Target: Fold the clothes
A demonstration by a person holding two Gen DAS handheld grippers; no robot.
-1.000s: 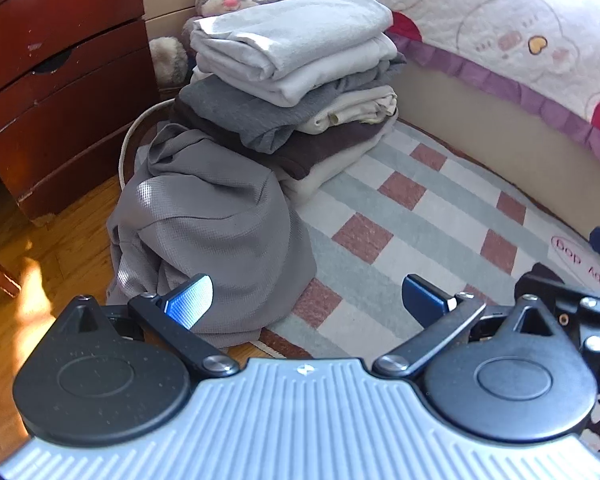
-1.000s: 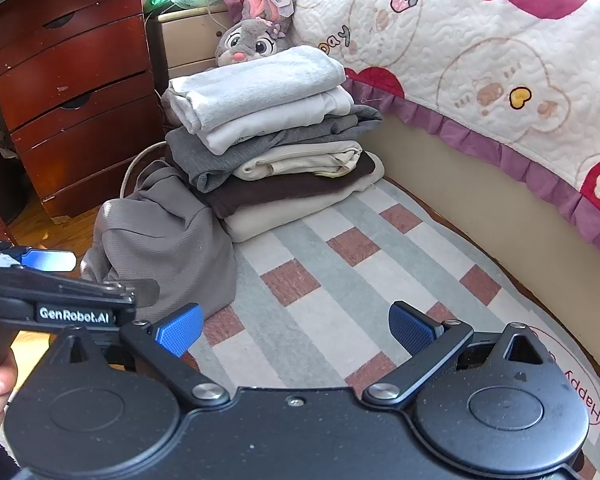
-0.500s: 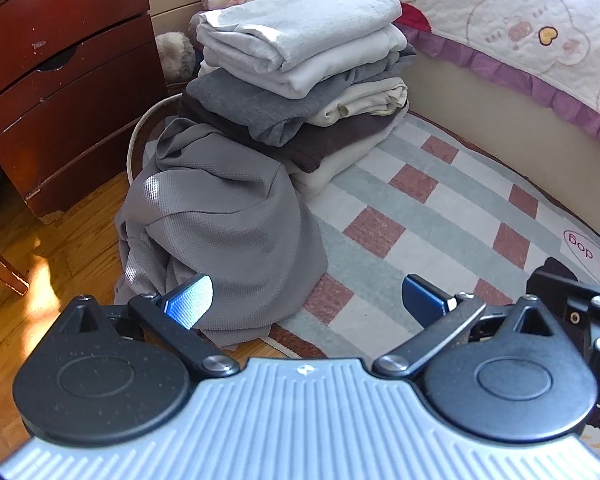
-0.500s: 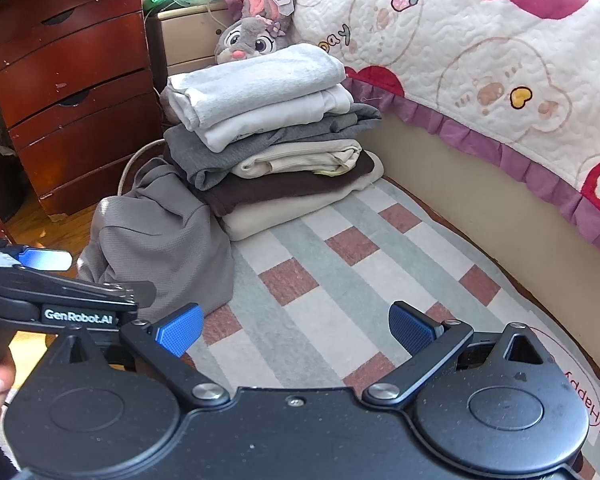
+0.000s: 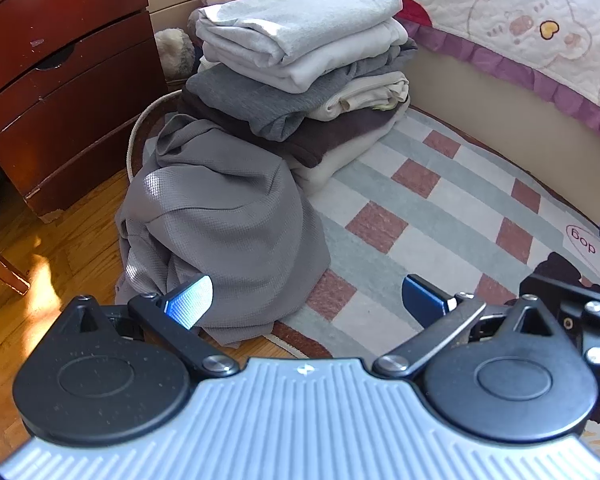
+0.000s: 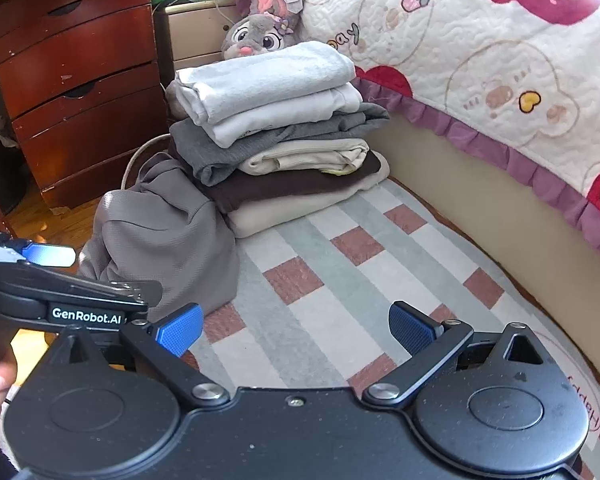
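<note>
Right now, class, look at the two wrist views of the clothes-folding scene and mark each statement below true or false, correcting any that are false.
1. Both grippers are open and hold nothing. True: the left gripper and the right gripper stand apart and empty.
2. The crumpled grey garment lies on top of the folded stack. False: it is heaped on the floor beside the stack.
3. A plush rabbit sits behind the stack. True.
4. The stack rests on bare wooden floor. False: it rests on the checked rug.
</note>
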